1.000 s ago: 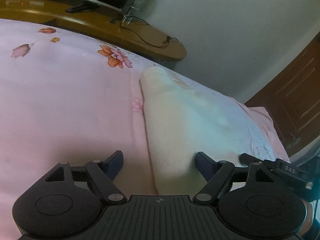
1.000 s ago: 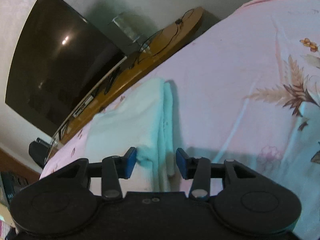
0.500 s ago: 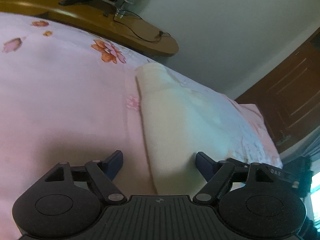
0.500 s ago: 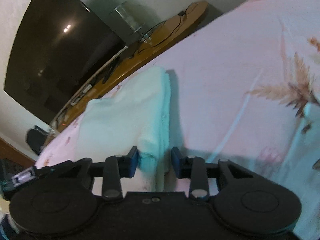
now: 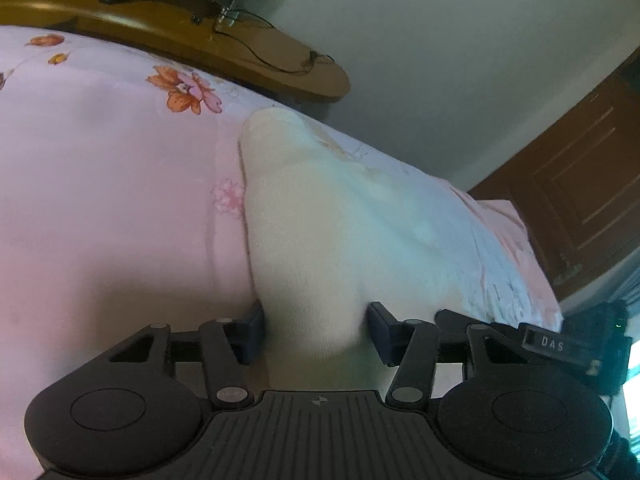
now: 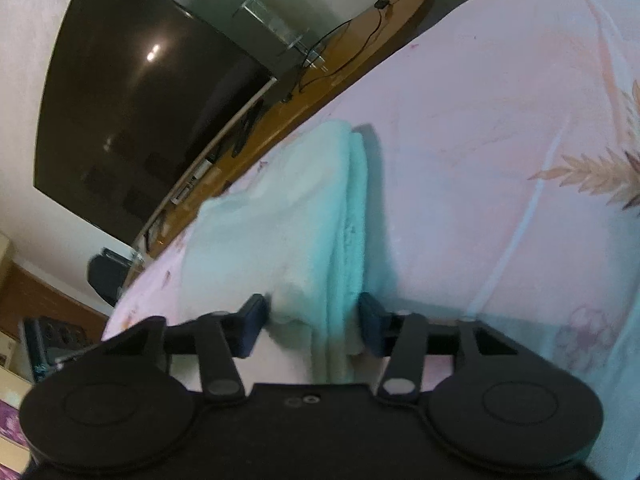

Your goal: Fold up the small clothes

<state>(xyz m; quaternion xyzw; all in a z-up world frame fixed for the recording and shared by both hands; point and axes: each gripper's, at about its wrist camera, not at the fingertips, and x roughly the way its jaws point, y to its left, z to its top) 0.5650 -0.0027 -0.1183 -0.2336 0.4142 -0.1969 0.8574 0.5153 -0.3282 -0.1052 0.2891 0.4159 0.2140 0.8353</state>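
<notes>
A pale cream garment (image 5: 320,216) lies folded on the pink floral bed sheet (image 5: 100,200). It also shows in the right wrist view (image 6: 280,216), tinted light green, with stacked layers along its right edge. My left gripper (image 5: 316,330) has its jaws part closed around the garment's near end, both pads touching the cloth. My right gripper (image 6: 312,326) is likewise closed around the layered near edge, pads against the cloth on both sides. The other gripper (image 5: 560,344) shows at the right edge of the left wrist view.
A curved wooden shelf (image 5: 240,52) with cables runs along the bed's far side. A large dark TV (image 6: 140,112) hangs above it. A brown wooden door (image 5: 580,200) stands to the right. The sheet spreads to the left and right of the garment.
My left gripper's jaws have closed in from wide open onto the garment's near end. My right gripper has stayed around the layered edge, its gap much the same.
</notes>
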